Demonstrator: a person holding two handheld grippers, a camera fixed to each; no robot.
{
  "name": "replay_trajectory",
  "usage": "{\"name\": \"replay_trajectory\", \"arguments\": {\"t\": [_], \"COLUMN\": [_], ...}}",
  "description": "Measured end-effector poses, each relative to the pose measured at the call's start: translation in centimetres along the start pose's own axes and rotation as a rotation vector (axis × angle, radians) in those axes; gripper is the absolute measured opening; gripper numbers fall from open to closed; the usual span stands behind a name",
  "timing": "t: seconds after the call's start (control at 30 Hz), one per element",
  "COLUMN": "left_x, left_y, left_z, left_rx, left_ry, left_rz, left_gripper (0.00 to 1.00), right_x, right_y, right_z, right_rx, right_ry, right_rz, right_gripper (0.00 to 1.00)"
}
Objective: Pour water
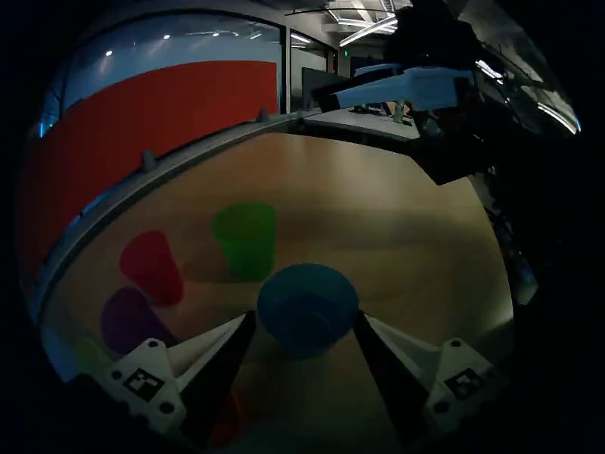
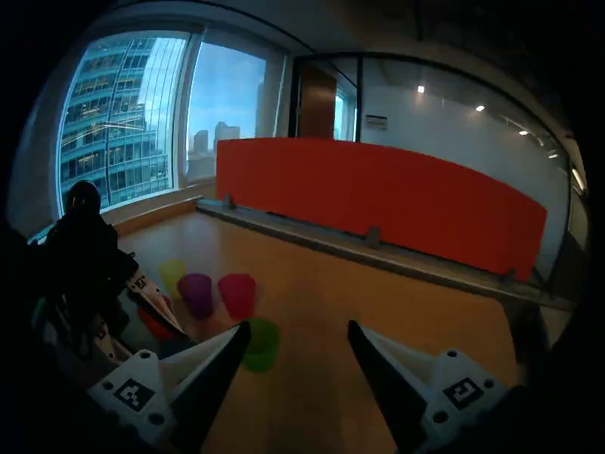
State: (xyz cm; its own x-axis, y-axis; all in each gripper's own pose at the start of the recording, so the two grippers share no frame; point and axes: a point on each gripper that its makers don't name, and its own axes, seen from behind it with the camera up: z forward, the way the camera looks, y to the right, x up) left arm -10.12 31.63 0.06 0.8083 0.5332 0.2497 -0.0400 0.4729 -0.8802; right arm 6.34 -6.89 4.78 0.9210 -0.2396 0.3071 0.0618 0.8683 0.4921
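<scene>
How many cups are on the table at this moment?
5. The blue cup sits between the left gripper's fingers; the green cup, red cup, purple cup and yellow cup stand beyond it. A reddish shape under that gripper may be a sixth.

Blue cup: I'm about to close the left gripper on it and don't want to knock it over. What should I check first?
1. The left gripper is open, fingers spread wide: ok.
2. The blue cup sits between those fingers, roughly centred: ok.
3. The blue cup stands upright, mouth up: ok.
4. Water level inside the blue cup: cannot tell, the picture is too dark.
5. The green cup stands behind the blue cup and apart from it, out of the fingers' closing path: ok.
6. The right gripper is open with nothing between its fingers, so it is free to help: ok.
</scene>
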Motion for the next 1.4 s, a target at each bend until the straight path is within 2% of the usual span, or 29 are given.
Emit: {"name": "replay_trajectory", "arguments": {"t": [0.5,1.2,1.4], "left_x": [-0.5,-0.2,-0.1], "left_y": [-0.2,0.4,0.8], "left_z": [1.7,1.6,1.2], "left_rx": [0.003,-0.005,-0.010], "left_ry": [-0.003,0.018,0.022], "left_rz": [-0.012,-0.019,-0.003], "left_gripper": [0.90,0.87,0.87], "right_x": [-0.1,0.0,0.0], "right_y": [0.2,0.2,0.3], "right_z": [0.3,0.0,0.0], "right_rx": [-0.001,-0.001,-0.005], "right_ry": [-0.004,0.005,0.006], "right_rz": [0.000,0.004,0.001], "right_gripper": [0.99,0.99,1.00]}}
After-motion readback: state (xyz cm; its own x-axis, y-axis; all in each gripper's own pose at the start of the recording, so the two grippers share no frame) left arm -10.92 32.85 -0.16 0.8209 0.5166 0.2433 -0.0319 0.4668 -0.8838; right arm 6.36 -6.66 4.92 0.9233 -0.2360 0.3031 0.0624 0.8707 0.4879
